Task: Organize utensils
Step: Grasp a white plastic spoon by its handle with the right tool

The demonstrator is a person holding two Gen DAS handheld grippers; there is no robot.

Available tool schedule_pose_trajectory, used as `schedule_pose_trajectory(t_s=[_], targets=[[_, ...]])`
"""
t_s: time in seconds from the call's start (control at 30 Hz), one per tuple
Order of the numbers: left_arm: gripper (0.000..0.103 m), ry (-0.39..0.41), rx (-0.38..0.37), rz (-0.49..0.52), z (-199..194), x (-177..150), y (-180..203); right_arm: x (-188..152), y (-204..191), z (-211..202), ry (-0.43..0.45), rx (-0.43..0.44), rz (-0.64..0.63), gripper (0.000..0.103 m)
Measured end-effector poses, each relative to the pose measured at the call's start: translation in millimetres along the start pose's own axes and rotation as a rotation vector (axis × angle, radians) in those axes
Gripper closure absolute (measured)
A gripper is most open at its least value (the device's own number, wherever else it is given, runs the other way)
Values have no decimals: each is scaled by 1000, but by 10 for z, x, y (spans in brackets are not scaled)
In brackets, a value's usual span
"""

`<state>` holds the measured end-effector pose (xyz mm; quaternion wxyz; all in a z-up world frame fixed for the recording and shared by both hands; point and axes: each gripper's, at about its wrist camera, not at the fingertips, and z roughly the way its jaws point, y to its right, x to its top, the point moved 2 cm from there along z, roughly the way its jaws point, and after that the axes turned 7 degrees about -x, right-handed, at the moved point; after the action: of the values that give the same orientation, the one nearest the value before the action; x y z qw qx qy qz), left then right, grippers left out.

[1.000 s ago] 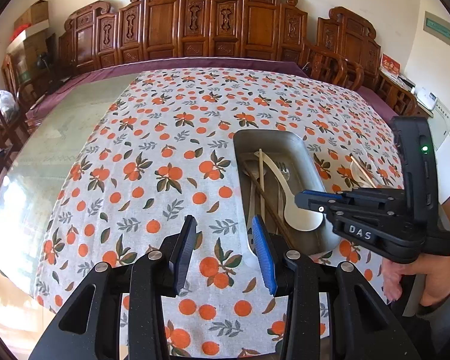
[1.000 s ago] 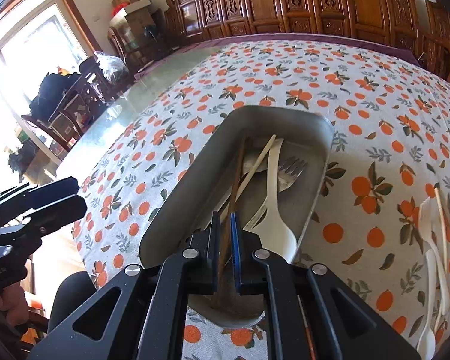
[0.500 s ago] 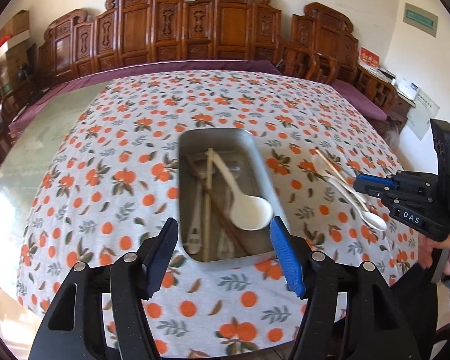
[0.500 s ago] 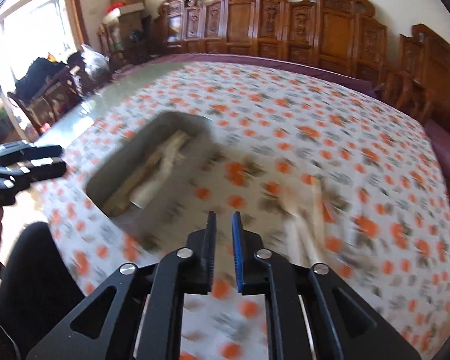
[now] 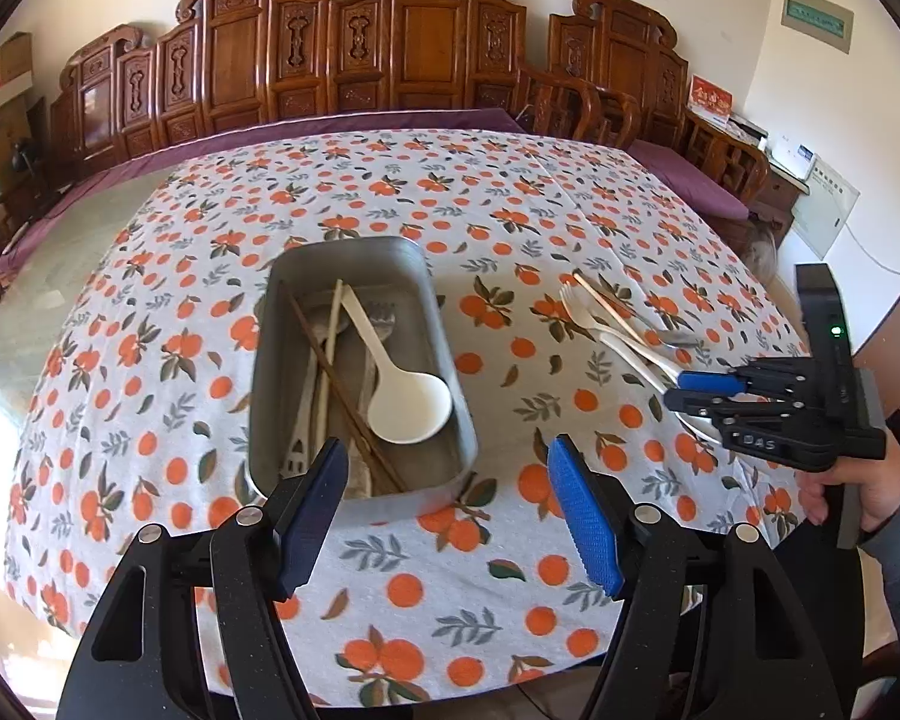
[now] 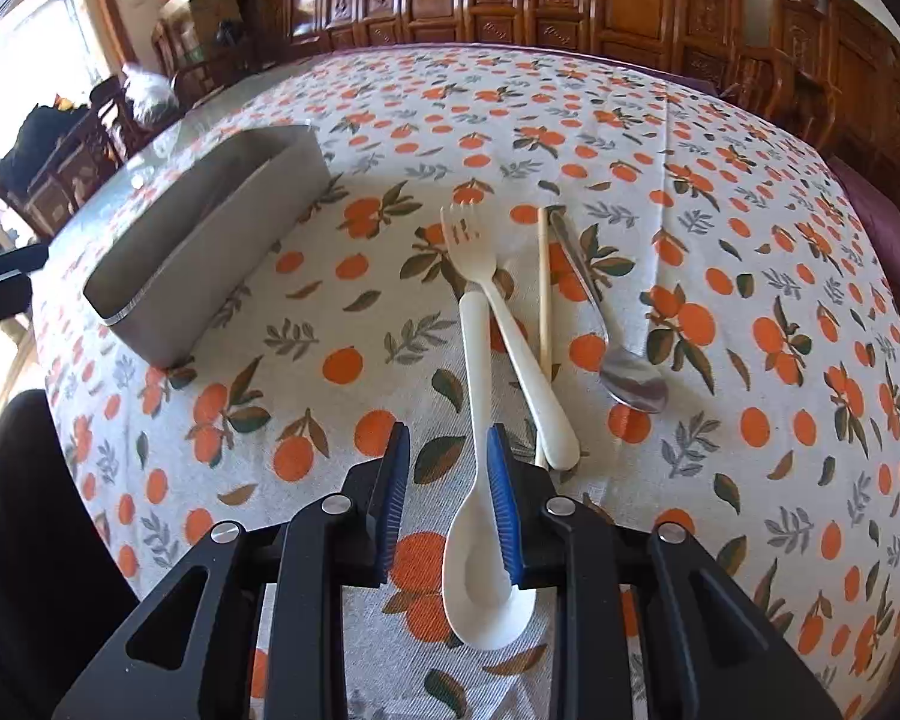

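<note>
Having swung from the metal tray (image 6: 210, 222), the right gripper (image 6: 447, 504) now straddles the white spoon (image 6: 480, 516), jaws open, while the left gripper (image 5: 450, 510) gapes empty.

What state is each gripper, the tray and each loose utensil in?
left gripper: open, empty, hovering near the tray.
right gripper: open, straddling the white spoon.
metal tray: upright, holding utensils.
white fork: flat on the cloth.
chopstick: flat.
metal spoon: flat, bowl up.

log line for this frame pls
left tongs: open, empty, before metal tray | right tongs: open, straddling white spoon on tablecloth | not gripped
</note>
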<state>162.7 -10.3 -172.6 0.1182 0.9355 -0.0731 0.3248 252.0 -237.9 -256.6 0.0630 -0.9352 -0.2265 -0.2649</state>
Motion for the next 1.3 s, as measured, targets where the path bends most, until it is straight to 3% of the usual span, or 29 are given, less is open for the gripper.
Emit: schedule_pose_trajectory(t_s=[0.1, 0.23, 0.33, 0.5, 0.67, 0.97, 1.3], targets=[[37, -1, 4, 2, 16, -22, 51, -36, -18, 94, -30, -55, -44, 74], [37, 6, 4, -6, 18, -21, 90, -59, 25, 148, -39, -49, -39, 76], [37, 4, 3, -8, 34, -7, 124, -74, 23, 152, -41, -69, -56, 90], [37, -4, -5, 1, 89, 33, 225, -129, -29, 96, -50, -44, -64, 95], [37, 5, -16, 27, 131, 162, 408, -142, -48, -188, -2, -2, -50, 95], [37, -10, -30, 53, 470, 443, 725, -126, 444, -358, 32, -55, 48, 95], [37, -93, -50, 54, 1135, 631, 1015, -250, 888, -301, 23, -98, 143, 95]])
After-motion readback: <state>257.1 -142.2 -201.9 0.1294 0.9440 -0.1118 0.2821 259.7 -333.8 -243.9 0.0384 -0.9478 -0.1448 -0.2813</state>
